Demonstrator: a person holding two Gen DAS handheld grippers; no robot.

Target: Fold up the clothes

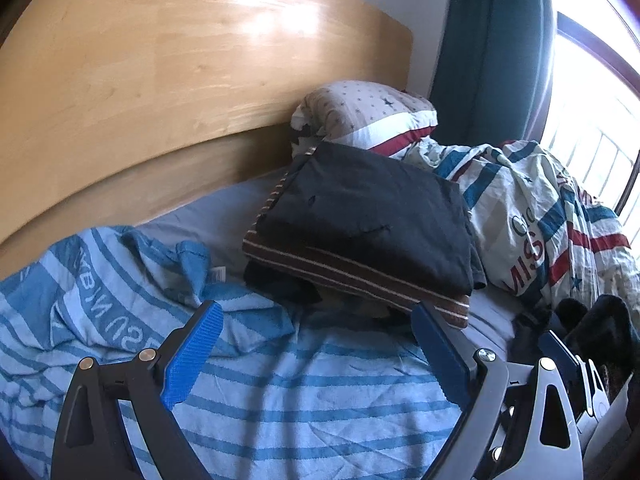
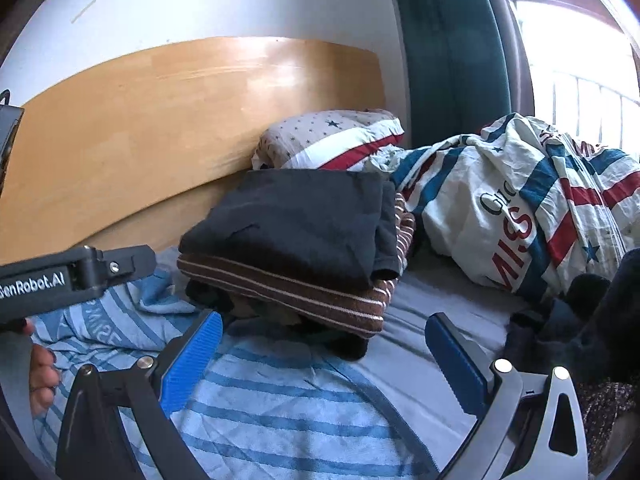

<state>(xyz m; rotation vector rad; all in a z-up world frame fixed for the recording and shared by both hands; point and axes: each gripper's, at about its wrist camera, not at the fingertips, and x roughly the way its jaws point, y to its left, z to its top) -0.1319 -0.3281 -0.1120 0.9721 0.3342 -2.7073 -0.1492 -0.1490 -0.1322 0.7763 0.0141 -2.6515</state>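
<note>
Lying rumpled beneath both spread, empty grippers, left gripper (image 1: pixel 312 350) and right gripper (image 2: pixel 324 360), blue striped shirt (image 1: pixel 280 392) on bed sheet (image 2: pixel 432 304), folded stack (image 1: pixel 368 216) at twelve o'clock: soft, light, limp, probably best pinched at hem or shoulder seam.

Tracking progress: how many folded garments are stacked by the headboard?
2 clearly: a black one on top, a brown striped one beneath. Something dark under them may be a third, mostly hidden.
</note>
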